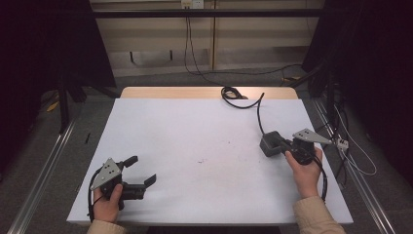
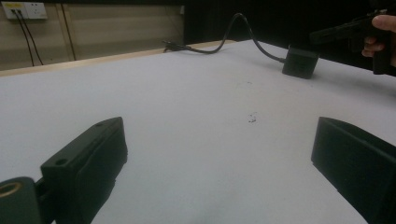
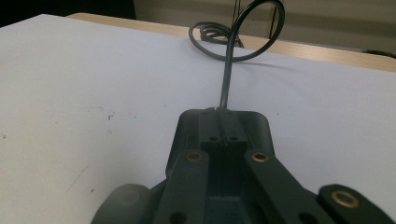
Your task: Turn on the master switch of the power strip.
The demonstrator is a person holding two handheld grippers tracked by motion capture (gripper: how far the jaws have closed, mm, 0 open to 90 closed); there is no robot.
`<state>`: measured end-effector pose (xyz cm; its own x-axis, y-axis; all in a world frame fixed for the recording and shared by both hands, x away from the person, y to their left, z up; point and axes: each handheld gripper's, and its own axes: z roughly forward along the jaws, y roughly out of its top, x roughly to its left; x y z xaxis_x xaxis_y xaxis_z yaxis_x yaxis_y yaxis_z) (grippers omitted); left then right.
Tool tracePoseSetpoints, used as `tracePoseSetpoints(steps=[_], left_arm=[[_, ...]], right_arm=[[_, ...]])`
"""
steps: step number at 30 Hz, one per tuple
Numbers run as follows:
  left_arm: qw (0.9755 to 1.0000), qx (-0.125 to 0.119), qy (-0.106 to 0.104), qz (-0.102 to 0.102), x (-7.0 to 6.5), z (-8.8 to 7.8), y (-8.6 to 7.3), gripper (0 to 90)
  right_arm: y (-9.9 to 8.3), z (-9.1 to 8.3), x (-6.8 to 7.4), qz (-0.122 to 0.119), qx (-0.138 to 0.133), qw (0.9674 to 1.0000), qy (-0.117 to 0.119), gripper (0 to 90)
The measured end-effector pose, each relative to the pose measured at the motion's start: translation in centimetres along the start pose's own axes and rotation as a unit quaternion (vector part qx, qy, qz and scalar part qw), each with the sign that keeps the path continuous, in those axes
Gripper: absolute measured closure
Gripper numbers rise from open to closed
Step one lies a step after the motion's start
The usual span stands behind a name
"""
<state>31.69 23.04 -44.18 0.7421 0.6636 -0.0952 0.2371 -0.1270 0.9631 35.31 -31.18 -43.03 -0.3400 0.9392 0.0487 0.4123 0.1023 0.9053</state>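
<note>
Right hand-held gripper (image 1: 278,144) clamped on dark power adapter (image 1: 271,143), near right edge of white tabletop (image 1: 195,141); adapter cord (image 1: 241,100) coils at tabletop's far edge. Left hand-held gripper (image 1: 141,170) released, near tabletop's front-left corner.

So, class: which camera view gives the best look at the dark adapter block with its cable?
The left gripper view: the adapter block sits in the open, its cable curving away. In the high view the adapter block is small, partly under the right tool. In the right gripper view the shut tool covers most of it.
</note>
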Motion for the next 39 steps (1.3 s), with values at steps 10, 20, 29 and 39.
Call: tracePoseSetpoints(steps=[10,20,29,39], left_arm=[[1.0,-0.001,-0.002,0.0,0.05,0.01,-0.03,3.1],[1.0,-0.004,-0.001,-0.002,0.02,-0.04,-0.02,3.1],[1.0,-0.002,-0.002,0.0,0.02,-0.09,0.0,3.1],[1.0,-0.001,0.0,0.003,0.01,-0.16,0.05,3.1]], right_arm=[[-0.13,0.06,-0.22,0.003,0.003,1.0,-0.005,90.0],[-0.22,0.23,-0.2,0.006,0.001,0.9999,-0.012,90.0],[-0.34,0.27,-0.19,0.009,-0.001,0.9999,-0.013,89.7],[-0.47,0.31,0.0,0.012,-0.002,0.9998,-0.017,90.0]])
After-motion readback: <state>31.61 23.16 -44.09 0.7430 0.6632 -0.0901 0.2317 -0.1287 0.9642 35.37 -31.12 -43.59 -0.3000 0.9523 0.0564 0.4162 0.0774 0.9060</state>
